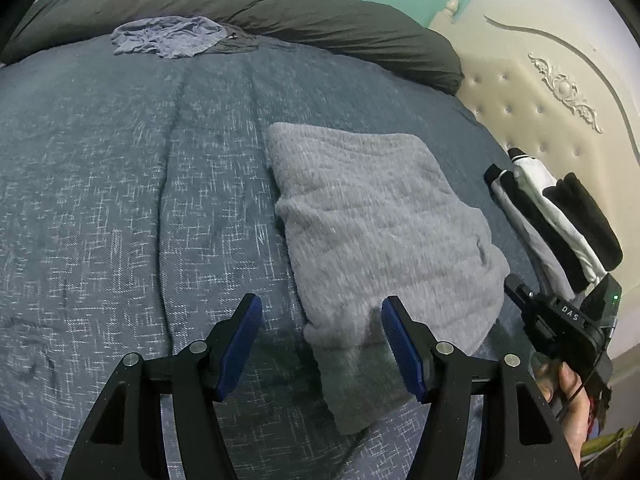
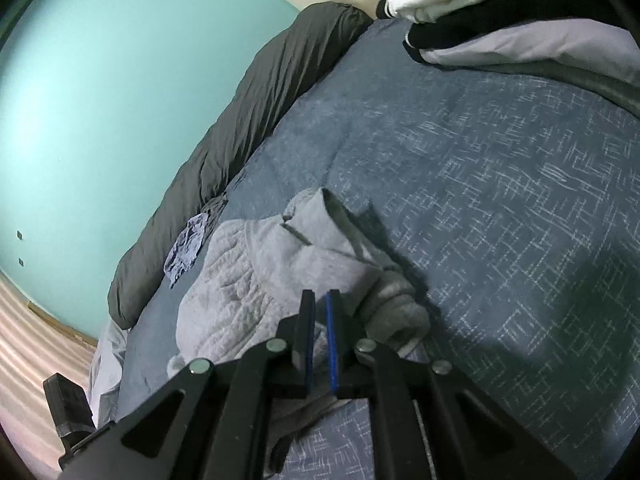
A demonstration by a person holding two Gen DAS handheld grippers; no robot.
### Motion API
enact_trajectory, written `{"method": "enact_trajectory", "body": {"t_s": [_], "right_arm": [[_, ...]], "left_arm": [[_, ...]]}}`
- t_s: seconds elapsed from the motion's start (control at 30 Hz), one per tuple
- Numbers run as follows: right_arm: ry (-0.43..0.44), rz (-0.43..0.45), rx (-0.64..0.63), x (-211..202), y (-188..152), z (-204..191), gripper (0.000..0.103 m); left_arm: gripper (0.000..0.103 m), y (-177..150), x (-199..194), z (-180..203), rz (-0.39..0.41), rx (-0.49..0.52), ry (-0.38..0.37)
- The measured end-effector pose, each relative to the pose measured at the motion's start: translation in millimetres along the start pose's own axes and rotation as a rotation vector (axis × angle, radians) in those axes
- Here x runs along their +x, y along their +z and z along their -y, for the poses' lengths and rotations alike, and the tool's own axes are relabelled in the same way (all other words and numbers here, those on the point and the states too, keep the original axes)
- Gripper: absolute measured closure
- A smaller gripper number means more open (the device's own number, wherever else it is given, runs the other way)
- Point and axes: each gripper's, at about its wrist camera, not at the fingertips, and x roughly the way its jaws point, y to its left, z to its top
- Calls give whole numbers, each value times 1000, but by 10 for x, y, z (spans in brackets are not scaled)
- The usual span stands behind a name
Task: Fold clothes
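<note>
Right gripper pinching the grey garment at its near edge; left gripper spread wide beside it — carry the fold over evenly, keep edges aligned

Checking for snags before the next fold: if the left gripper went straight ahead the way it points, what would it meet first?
Probably the folded grey fleece garment: the left gripper, jaws open, points at its near edge on the blue patterned bedspread. Depth is unclear.

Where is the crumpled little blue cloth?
In the left wrist view, the crumpled blue cloth lies at the far side of the bed, upper left, against the dark grey duvet.
</note>
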Motion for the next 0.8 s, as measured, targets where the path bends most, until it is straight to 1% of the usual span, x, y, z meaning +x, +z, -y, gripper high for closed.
{"method": "enact_trajectory", "body": {"t_s": [0.1, 0.17, 0.23, 0.3, 0.37, 0.43, 0.47, 0.53, 0.6, 0.7, 0.8], "right_arm": [[1, -7, 32, 5, -5, 39, 97], [2, -10, 54, -7, -5, 66, 92], [5, -15, 77, -34, -14, 92, 75], [5, -28, 97, -55, -33, 117, 67], [3, -47, 113, -56, -63, 127, 65], [-2, -75, 130, -34, -90, 130, 58], [2, -86, 138, -30, -112, 130, 56], [17, -115, 149, -20, -163, 100, 48], [36, -145, 139, 0, -210, 23, 44], [50, -167, 120, 49, -263, -88, 38], [62, -207, 122, 160, -298, -131, 38]], "left_arm": [[37, 74, 9, -38, 2, -9, -4], [36, 204, 57, -62, 6, -22, -13], [32, 294, 103, -122, 3, -44, -27], [32, 373, 159, -199, -3, -74, -43], [32, 476, 256, -284, -14, -117, -66], [32, 547, 331, -338, -23, -139, -81], [32, 584, 373, -360, -29, -148, -86], [32, 657, 464, -382, -44, -151, -92], [32, 722, 543, -404, -55, -153, -98], [32, 805, 654, -422, -68, -163, -119], [32, 874, 733, -478, -72, -169, -130]]}}
